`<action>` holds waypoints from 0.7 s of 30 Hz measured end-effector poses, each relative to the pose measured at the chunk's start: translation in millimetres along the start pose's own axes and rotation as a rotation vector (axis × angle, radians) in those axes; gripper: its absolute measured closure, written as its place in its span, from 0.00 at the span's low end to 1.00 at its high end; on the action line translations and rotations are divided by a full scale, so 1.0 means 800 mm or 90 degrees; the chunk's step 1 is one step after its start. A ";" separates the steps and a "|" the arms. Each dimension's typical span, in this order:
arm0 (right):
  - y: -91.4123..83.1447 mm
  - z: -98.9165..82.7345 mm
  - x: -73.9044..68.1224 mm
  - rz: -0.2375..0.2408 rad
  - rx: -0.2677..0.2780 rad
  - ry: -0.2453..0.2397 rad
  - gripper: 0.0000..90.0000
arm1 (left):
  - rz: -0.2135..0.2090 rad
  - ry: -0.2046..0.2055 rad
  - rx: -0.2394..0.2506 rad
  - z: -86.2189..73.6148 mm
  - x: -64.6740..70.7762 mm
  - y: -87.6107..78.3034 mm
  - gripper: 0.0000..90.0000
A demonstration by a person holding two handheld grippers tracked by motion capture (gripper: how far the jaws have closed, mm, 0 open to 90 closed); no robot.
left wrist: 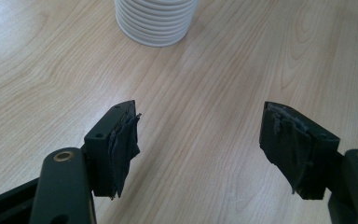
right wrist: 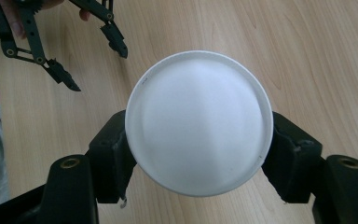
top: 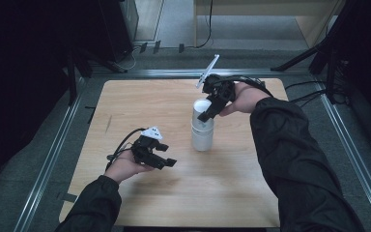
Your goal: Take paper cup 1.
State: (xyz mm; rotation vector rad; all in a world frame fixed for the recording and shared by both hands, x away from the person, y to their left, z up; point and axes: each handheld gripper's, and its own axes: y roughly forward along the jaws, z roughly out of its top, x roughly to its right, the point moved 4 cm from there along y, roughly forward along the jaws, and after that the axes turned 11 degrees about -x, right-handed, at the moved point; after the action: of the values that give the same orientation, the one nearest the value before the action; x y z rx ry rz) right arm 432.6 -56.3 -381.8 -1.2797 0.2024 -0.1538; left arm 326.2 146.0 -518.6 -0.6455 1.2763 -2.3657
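A stack of white ribbed cups (top: 202, 135) stands upside down near the middle of the wooden table (top: 140, 101). My right gripper (top: 206, 115) comes down on it from the far right. In the right gripper view its jaws sit against both sides of the top cup (right wrist: 198, 121), shut on it. My left gripper (top: 168, 161) hovers low over the table to the left of the stack, open with nothing between its pads (left wrist: 123, 144). The foot of the stack (left wrist: 154, 23) shows ahead of it. The left gripper (right wrist: 98, 69) also appears beyond the cup in the right gripper view.
The table is bare wood around the stack, with metal rails (top: 53, 154) along its sides. Dark stands (top: 77, 63) are at the back left, and cables (top: 309, 92) lie on the floor at the right.
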 end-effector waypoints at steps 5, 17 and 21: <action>-0.026 0.005 -0.005 -0.008 0.012 0.004 0.37 | -0.006 0.002 -0.005 0.000 0.001 0.000 0.31; -0.088 0.009 -0.026 -0.042 0.012 -0.021 0.38 | -0.003 -0.012 -0.004 -0.001 -0.003 -0.001 0.30; -0.113 0.006 -0.037 -0.049 0.029 -0.027 0.38 | -0.014 -0.016 0.001 -0.001 -0.002 -0.002 0.29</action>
State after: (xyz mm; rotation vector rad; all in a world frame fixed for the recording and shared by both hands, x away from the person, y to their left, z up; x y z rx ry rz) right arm 404.5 -70.4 -291.6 -1.2442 0.1124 -0.1962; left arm 327.2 148.1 -518.2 -0.6902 1.2635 -2.3688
